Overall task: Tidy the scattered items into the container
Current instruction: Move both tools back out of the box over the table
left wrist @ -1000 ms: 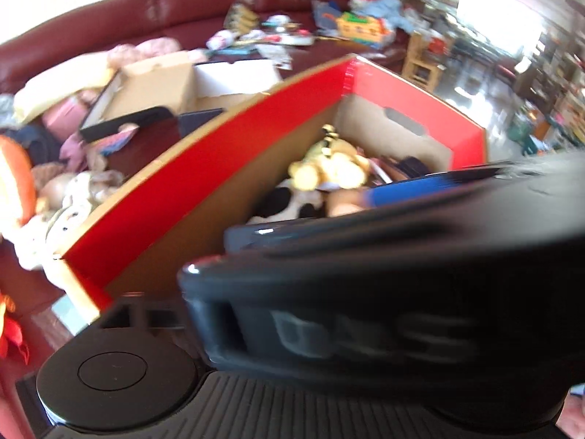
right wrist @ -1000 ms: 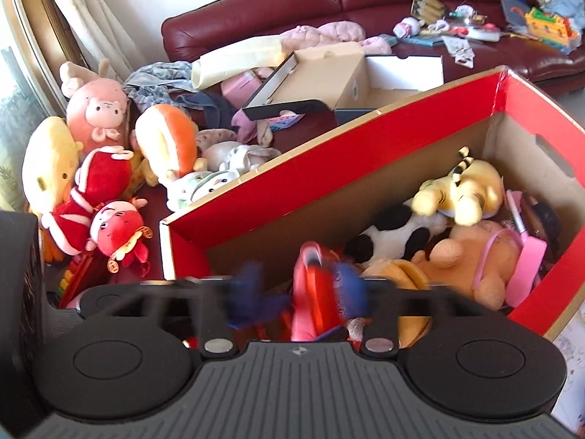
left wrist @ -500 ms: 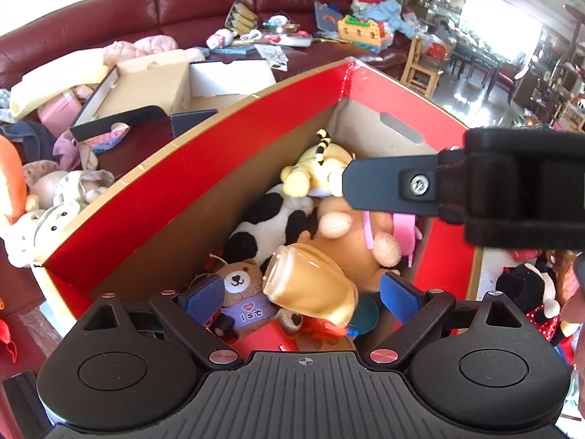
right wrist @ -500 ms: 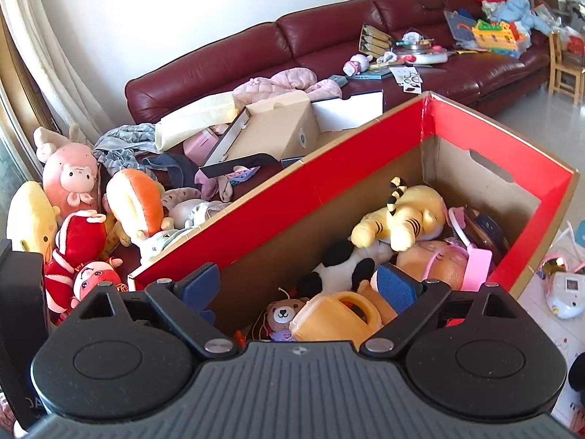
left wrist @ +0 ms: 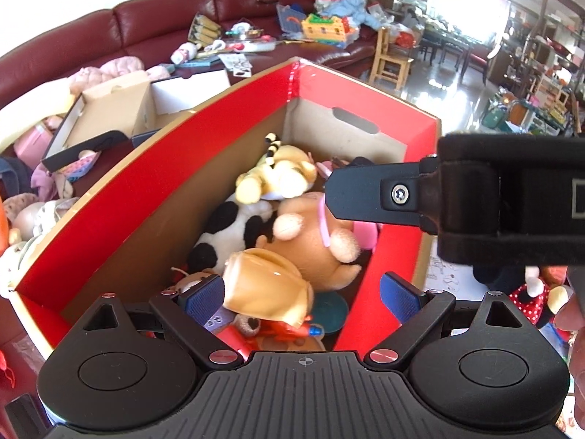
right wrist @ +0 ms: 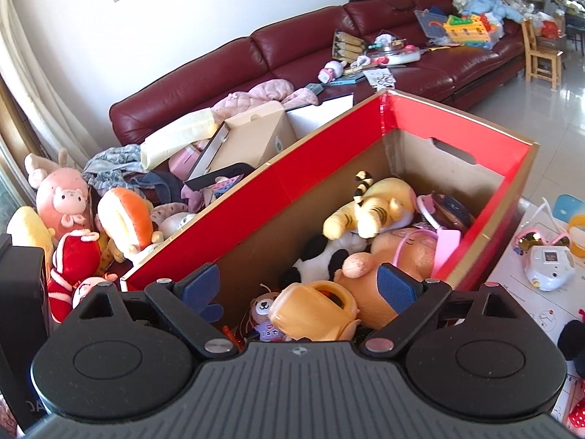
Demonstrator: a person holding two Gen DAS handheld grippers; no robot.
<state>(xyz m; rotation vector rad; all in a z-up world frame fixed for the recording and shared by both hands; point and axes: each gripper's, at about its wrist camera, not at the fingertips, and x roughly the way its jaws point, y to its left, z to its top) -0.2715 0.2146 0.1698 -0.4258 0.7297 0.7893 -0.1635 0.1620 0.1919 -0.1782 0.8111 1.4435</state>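
- Above the red cardboard box (right wrist: 329, 161), both grippers hung empty, left gripper (left wrist: 301, 294) and right gripper (right wrist: 299, 285) with fingers spread apart.
- Inside lay an orange watering can (right wrist: 314, 309) among plush toys.

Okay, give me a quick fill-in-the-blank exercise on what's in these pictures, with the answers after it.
1. The striped yellow tiger plush lies inside the red ____ box.
2. Both the left gripper and the right gripper have their jaws ____.
3. The pink pig plush sits ____ the box.
4. The sofa is dark ____.

Missing words: cardboard; open; outside; red
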